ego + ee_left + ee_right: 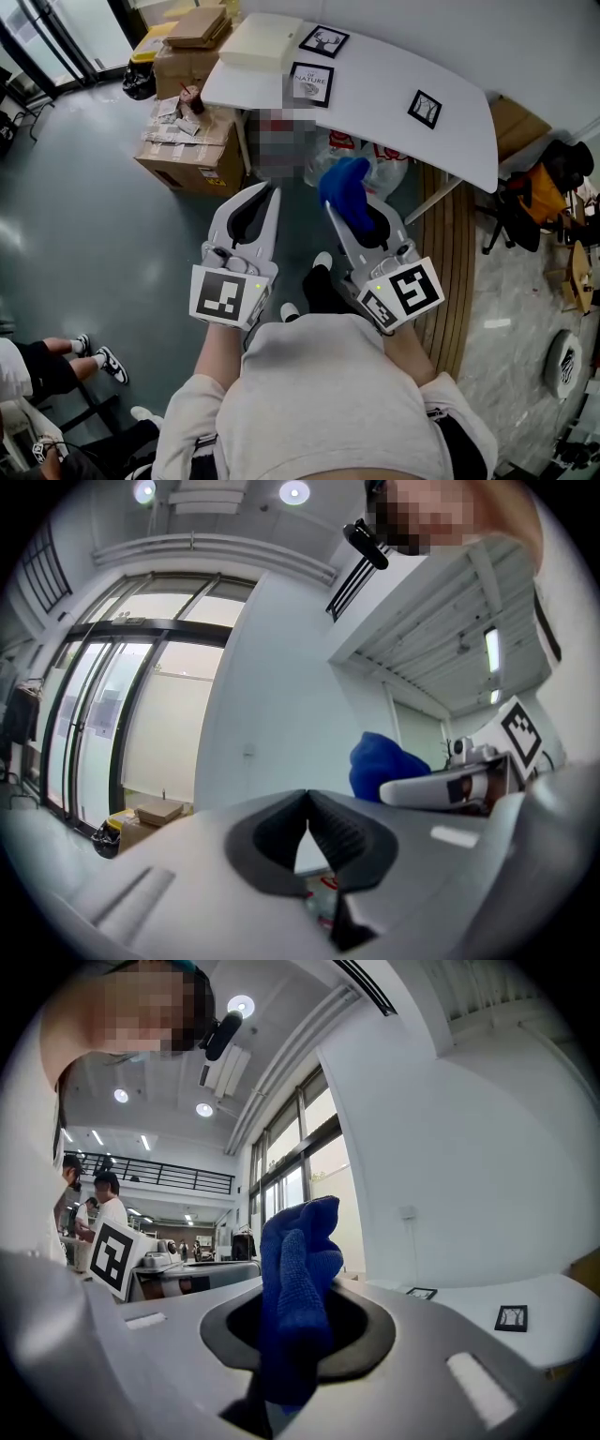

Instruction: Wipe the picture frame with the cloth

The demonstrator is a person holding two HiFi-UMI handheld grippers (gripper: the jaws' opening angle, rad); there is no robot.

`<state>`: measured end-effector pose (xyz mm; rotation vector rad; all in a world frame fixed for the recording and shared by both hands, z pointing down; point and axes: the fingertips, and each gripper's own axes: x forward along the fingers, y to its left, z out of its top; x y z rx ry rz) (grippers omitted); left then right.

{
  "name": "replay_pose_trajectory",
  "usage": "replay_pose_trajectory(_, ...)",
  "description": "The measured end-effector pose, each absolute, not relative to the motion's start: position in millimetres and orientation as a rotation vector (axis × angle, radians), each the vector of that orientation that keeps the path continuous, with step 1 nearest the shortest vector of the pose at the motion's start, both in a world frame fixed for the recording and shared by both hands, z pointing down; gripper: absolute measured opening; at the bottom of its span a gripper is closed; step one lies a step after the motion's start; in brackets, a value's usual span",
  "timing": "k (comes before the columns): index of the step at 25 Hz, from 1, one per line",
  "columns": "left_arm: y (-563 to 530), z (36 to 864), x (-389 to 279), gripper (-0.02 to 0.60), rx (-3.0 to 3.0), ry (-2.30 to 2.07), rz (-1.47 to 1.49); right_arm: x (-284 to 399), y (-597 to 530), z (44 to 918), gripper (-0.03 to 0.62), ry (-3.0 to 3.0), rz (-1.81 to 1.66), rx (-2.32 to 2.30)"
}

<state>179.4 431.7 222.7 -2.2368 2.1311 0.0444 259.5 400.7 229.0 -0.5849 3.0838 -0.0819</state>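
Right tool point(356, 214) clamps a crumpled blue cloth point(343, 187); left tool point(270, 191) is closed on nothing. The middle black picture frame point(311, 84) lies flat on the white tabletop point(394, 75), well ahead, roughly equidistant from both.

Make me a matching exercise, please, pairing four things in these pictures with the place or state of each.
Things:
1. left tool
2. right tool
3. NATURE picture frame
4. large cardboard box

Places or states:
A. lying on the white table
B. shut on the blue cloth
C. standing on the floor beside the table
D. shut, with nothing held

Pairs: 1-D, 2-B, 3-A, 4-C
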Motion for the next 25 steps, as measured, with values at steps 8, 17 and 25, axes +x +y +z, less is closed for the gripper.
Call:
replay_pose_trajectory(8, 372.0, 219.5, 147.8, 0.002, -2.164, 2.167, 0.054, 226.4, 339.2, 230.8, 0.092, 3.099, -0.063, -0.493)
replay_pose_trajectory(17, 288.8, 209.2, 123.2, 0.002, -2.107, 2.198, 0.088, 200.4, 248.9, 222.3, 0.092, 3.098, -0.049, -0.422)
replay_pose_trajectory(25, 233.9, 215.2, 122.2, 0.002, -2.093, 2.24, 0.066, 195.0, 190.7, 230.5, 0.094, 3.101, -0.077, -0.376)
